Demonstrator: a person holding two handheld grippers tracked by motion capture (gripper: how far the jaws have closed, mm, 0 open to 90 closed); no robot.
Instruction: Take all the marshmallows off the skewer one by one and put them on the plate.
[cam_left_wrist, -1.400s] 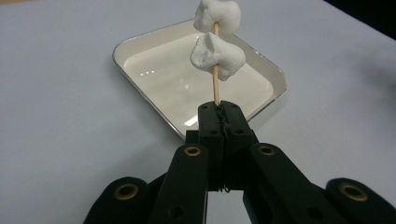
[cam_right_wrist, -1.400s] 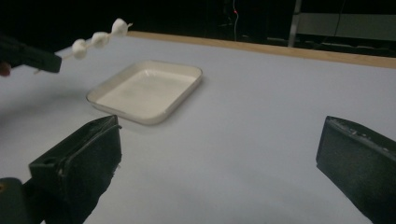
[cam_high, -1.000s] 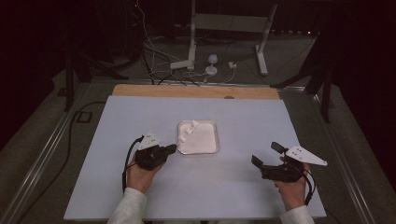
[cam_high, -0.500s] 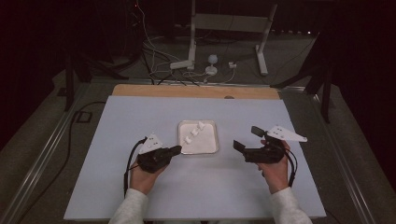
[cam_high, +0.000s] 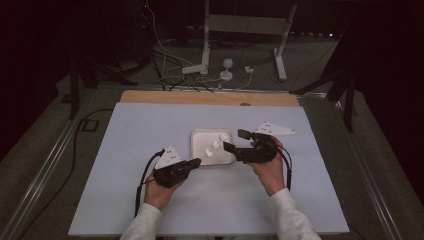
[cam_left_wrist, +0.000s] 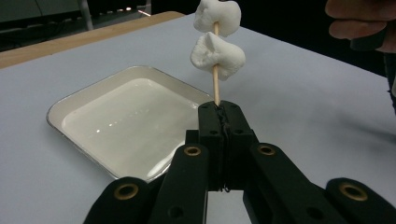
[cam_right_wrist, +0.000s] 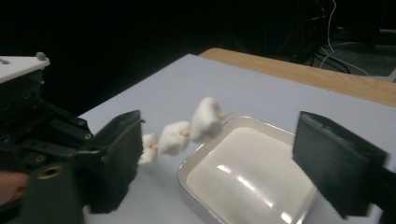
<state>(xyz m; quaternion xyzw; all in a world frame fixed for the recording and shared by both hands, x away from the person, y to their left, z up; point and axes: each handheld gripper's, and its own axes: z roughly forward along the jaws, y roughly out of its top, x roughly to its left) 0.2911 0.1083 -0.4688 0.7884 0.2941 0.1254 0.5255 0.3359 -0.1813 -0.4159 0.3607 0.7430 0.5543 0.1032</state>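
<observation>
1. The left tool (cam_left_wrist: 219, 109) is pressed together on the bare lower end of a thin wooden skewer (cam_left_wrist: 215, 81), so the stick stands up from the jaw tips in the left gripper view.
2. The marshmallows (cam_left_wrist: 217, 55) are already threaded on that stick: two show in the left gripper view, and the right gripper view shows three white lumps in a row (cam_right_wrist: 180, 134), with a short stub of wood poking past the outermost one.
3. In the high view the skewer (cam_high: 214, 146) slants from the left tool (cam_high: 195, 162) up over the near-left part of the white tray (cam_high: 200, 134), held clear of it rather than resting in it.
4. The tray (cam_left_wrist: 84, 95) looks empty and glossy inside, a shallow square dish with a thin rim, lying on the pale blue bench (cam_high: 150, 125).
5. The right tool (cam_high: 235, 140) is spread wide, holds nothing, and hovers over the tray's right edge, pointing at the marshmallows.
6. I judge the work to be midway: the loaded skewer is held ready, and what seems left is for the right tool to close on a marshmallow, either to slide it along or to pull it off into the tray.
7. The marshmallows look soft, lumpy and slightly squashed, so a gentle pinch would suit them.
</observation>
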